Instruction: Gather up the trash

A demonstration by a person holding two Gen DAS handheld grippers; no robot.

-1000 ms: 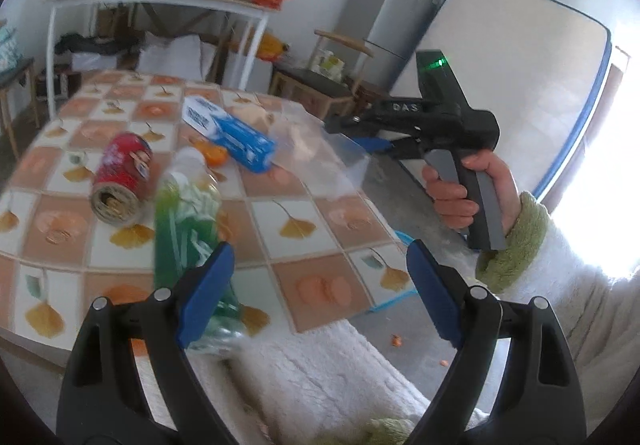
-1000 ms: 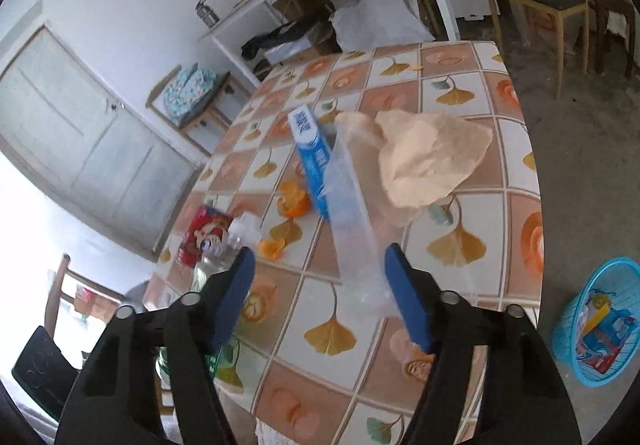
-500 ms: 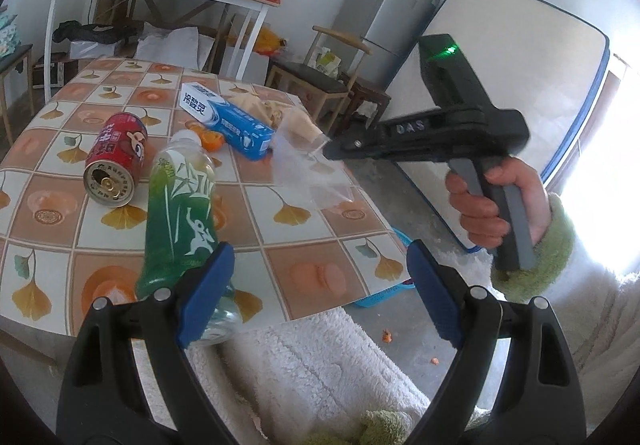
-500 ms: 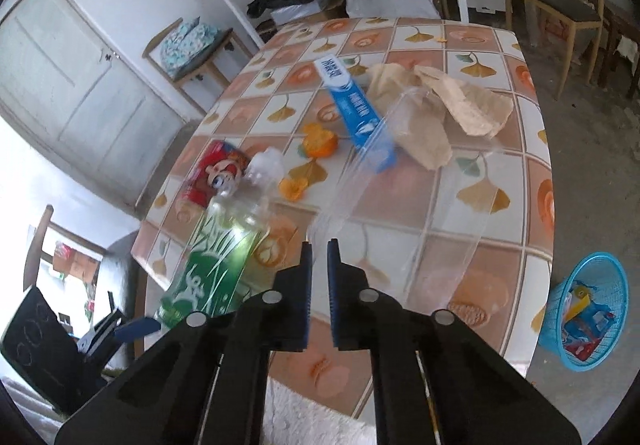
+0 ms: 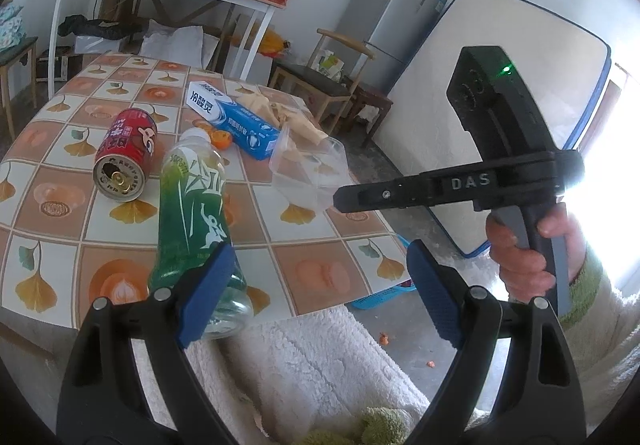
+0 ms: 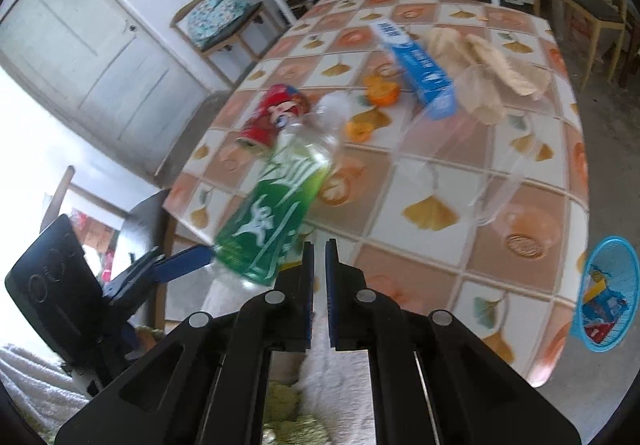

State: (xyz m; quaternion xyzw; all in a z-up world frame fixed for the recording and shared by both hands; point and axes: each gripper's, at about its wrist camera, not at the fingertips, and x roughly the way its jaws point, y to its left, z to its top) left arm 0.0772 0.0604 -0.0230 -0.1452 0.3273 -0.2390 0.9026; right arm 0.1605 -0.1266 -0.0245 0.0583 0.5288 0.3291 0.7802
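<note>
Jaws clenched on the clear plastic container (image 5: 310, 171), your right gripper (image 6: 318, 257) should carry it level past the table (image 6: 552, 205) edge to the blue basket (image 6: 606, 285), left gripper (image 5: 316, 281) released.

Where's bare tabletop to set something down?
Free: the far corner of the table behind the can, and the near tiles between the bottle and the table's right edge. Crowded: the middle, where can, bottle, box, orange peel, crumpled paper and the clear bag in the right tool cluster.
</note>
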